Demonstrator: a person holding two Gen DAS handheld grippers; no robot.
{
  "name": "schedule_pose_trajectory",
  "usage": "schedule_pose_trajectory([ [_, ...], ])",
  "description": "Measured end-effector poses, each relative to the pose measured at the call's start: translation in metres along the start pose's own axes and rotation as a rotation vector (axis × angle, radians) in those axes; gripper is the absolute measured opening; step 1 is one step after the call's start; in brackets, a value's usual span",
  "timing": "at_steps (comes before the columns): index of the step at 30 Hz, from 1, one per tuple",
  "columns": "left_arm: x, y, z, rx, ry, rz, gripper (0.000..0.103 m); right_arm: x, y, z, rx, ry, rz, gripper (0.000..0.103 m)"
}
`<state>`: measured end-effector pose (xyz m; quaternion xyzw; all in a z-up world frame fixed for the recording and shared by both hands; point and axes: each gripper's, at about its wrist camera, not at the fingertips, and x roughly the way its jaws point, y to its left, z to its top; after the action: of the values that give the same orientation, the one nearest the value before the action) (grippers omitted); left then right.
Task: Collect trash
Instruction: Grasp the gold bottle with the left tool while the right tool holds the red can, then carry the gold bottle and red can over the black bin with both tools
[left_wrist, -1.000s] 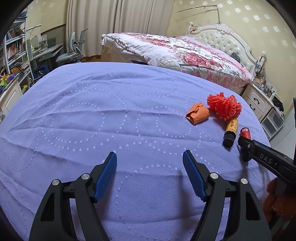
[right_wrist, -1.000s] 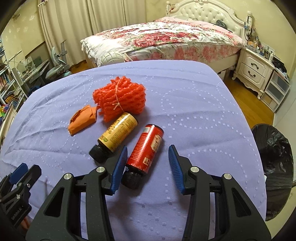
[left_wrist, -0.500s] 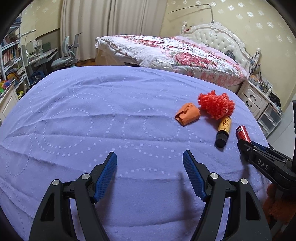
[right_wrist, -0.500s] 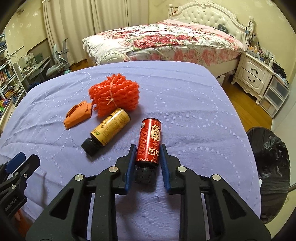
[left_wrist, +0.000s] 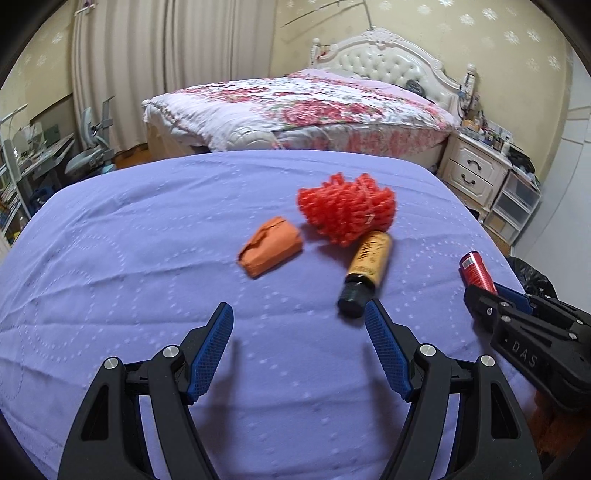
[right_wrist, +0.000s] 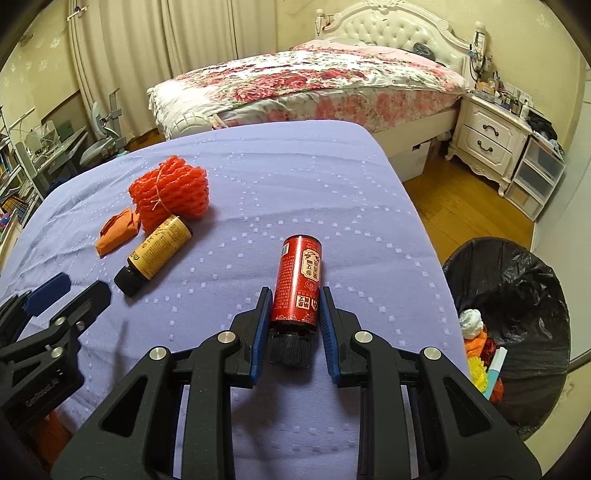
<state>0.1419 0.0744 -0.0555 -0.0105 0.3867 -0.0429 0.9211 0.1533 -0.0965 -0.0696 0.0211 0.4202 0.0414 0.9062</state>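
My right gripper (right_wrist: 293, 310) is shut on a red bottle (right_wrist: 300, 280) with a black cap and holds it above the purple-covered table (right_wrist: 295, 184); the bottle also shows in the left wrist view (left_wrist: 476, 271). My left gripper (left_wrist: 299, 336) is open and empty, just short of a yellow bottle with a black cap (left_wrist: 365, 269), which also shows in the right wrist view (right_wrist: 157, 253). Beyond it lie a crumpled orange paper (left_wrist: 271, 245) and a red foam net bundle (left_wrist: 347, 208). A bin lined with a black bag (right_wrist: 517, 321) stands on the floor at the right and holds some trash.
A bed with a floral quilt (right_wrist: 314, 79) stands behind the table. A white nightstand (right_wrist: 487, 140) and plastic drawers (right_wrist: 537, 173) are at the right. A desk and chair (left_wrist: 88, 155) are at the left. Wooden floor (right_wrist: 461, 210) lies between table and nightstand.
My right gripper closed on the red bottle and lifted it to the right, toward the bin. My left gripper moved right, toward the yellow bottle.
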Motion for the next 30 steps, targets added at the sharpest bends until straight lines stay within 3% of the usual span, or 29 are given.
schedule_pose_trajectory([
  [15,0.033,-0.032,0.024,0.059,0.044,0.011,0.07,-0.001,-0.01,-0.001,0.024,-0.005,0.048,0.025],
  [20,0.039,-0.037,0.021,0.08,0.079,-0.006,0.042,-0.001,-0.01,-0.001,0.023,-0.006,0.046,0.026],
  [22,0.038,-0.037,0.02,0.082,0.078,-0.014,0.038,-0.001,-0.011,-0.001,0.023,-0.006,0.046,0.026],
  [24,0.038,-0.037,0.019,0.085,0.076,-0.02,0.026,-0.001,-0.01,-0.001,0.021,-0.005,0.044,0.026],
  [30,0.028,-0.036,0.01,0.078,0.073,-0.043,0.025,-0.002,-0.01,-0.003,0.014,-0.004,0.038,0.025],
])
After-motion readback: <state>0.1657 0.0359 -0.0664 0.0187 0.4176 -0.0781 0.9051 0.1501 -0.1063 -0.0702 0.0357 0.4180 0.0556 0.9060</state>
